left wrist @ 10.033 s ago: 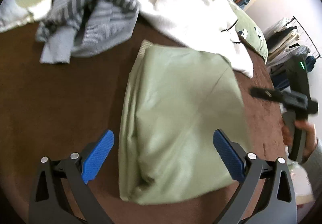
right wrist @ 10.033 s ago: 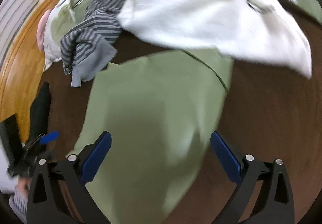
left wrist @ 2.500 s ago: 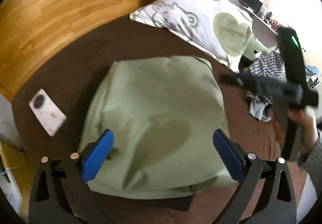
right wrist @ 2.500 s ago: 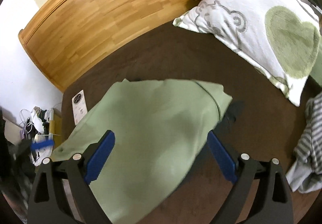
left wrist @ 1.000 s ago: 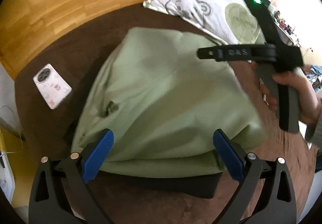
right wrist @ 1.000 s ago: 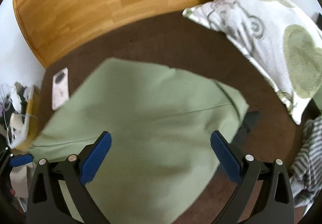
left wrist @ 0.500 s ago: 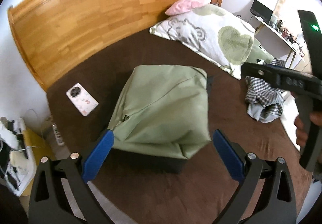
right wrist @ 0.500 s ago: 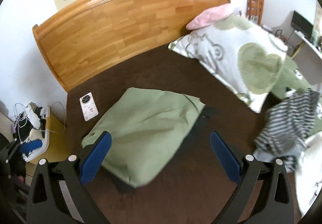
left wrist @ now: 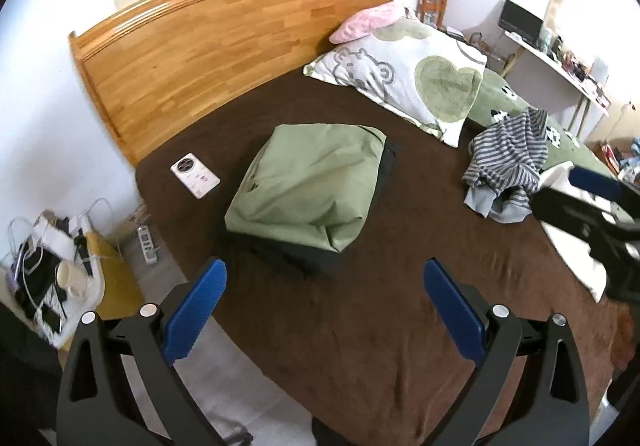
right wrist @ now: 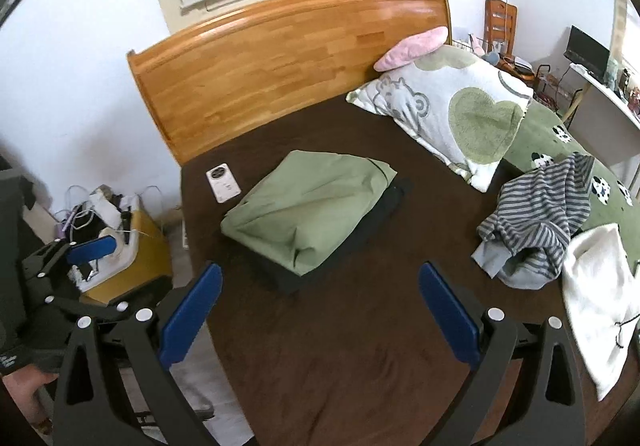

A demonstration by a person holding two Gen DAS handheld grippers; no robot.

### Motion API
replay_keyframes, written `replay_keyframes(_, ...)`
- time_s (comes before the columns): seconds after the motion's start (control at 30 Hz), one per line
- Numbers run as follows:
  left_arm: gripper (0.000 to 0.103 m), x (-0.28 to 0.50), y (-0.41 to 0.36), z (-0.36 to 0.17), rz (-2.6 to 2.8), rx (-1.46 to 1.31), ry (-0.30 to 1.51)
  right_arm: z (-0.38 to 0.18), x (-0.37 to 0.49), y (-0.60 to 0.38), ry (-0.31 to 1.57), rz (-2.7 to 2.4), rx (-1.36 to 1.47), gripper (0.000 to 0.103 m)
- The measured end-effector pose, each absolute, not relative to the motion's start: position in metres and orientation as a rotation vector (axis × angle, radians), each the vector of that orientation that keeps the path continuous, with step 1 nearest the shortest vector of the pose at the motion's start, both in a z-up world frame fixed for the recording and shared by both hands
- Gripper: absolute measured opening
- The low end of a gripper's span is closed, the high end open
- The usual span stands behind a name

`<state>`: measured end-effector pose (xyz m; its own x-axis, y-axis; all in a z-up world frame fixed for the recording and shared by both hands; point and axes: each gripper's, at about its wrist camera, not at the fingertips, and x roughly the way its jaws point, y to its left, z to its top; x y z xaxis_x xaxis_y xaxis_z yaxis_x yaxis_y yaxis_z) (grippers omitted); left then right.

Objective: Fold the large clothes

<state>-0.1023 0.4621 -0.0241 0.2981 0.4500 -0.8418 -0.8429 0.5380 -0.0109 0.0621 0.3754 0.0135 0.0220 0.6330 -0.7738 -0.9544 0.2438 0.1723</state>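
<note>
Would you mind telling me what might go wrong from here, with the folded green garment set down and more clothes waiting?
The folded green garment sits on a dark folded item near the bed's corner; a careless pass might nudge the stack off. The striped garment is crumpled against the white garment, so grabbing one may drag both. Both grippers have their jaws open and empty.

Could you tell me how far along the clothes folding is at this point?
Done: the green garment lies folded on a dark folded piece on the bed. In hand: nothing; the left gripper and right gripper are both open and empty, clear of the pile. Left: the striped top and white garment lie crumpled and unfolded.
</note>
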Motion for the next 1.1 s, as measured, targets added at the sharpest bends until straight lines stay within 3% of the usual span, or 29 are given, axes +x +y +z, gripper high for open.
replay_keyframes(0.3, 0.096, -0.113, 0.428, -0.024, 0.912, -0.510, 0.862, 0.009, 0.047, 0.343, 0.812, 1.250, -0.481, 0.097)
replay_keyframes(0.67, 0.096, -0.122, 0.411, -0.019, 0.864, -0.458, 0.879, -0.020, 0.021, 0.318, 0.876, 1.225, -0.504, 0.097)
replay_keyframes(1.1, 0.096, -0.139, 0.401, -0.028, 0.858, -0.492, 0.878, -0.014, 0.009, 0.308, 0.847, 1.232, -0.515, 0.097)
